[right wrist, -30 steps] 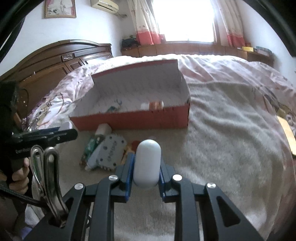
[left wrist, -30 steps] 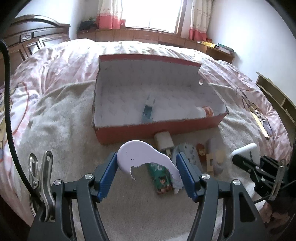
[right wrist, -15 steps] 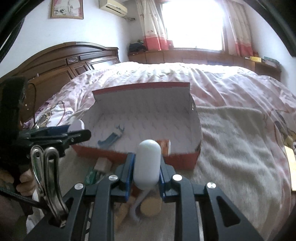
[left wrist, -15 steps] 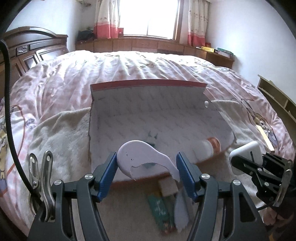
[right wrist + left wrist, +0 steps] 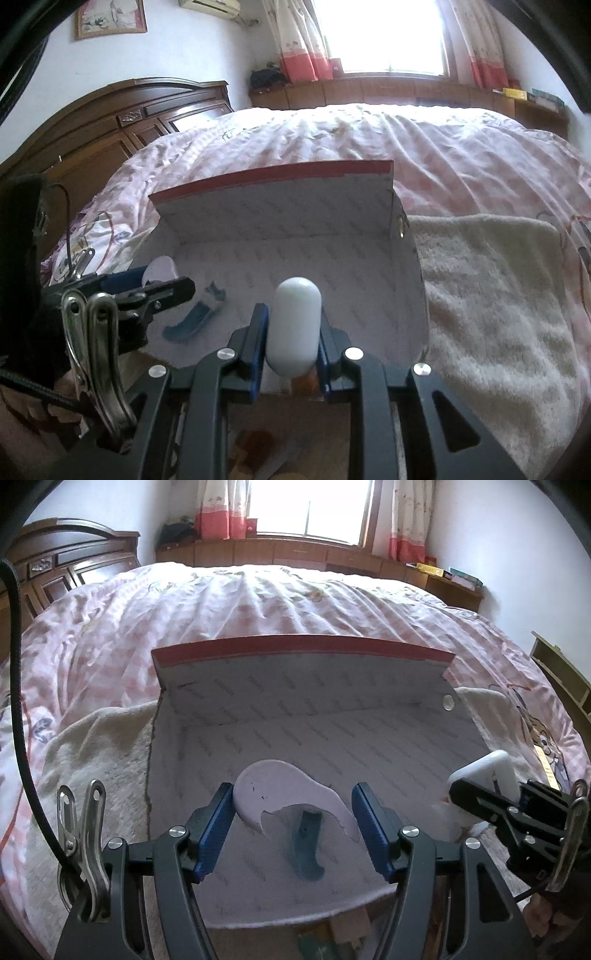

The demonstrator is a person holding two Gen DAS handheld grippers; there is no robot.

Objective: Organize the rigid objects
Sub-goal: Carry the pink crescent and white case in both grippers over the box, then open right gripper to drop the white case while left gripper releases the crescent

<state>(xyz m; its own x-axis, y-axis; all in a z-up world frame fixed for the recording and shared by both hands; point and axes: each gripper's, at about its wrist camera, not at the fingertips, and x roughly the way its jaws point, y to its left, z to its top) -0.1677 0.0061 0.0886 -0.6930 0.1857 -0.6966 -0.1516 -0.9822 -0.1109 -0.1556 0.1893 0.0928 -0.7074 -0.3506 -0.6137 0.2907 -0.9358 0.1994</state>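
Observation:
A red cardboard box (image 5: 303, 644) with a white patterned lining lies open on the bed; it also shows in the right wrist view (image 5: 273, 175). My left gripper (image 5: 293, 812) is shut on a flat pale lilac curved piece (image 5: 280, 794) and holds it over the box floor. My right gripper (image 5: 291, 332) is shut on a white rounded capsule-shaped object (image 5: 293, 325) above the box's near right part. A teal razor-like tool (image 5: 306, 849) lies inside the box, also seen from the right (image 5: 195, 317).
A cream fleece towel (image 5: 495, 295) lies under and to the right of the box on the pink bedspread (image 5: 258, 598). Small loose items (image 5: 332, 938) lie in front of the box's near wall. A dark wooden headboard (image 5: 122, 122) stands at the left.
Both grippers have moved forward from the loose pile over the box's near wall and now hang above its inside, each still holding its object.

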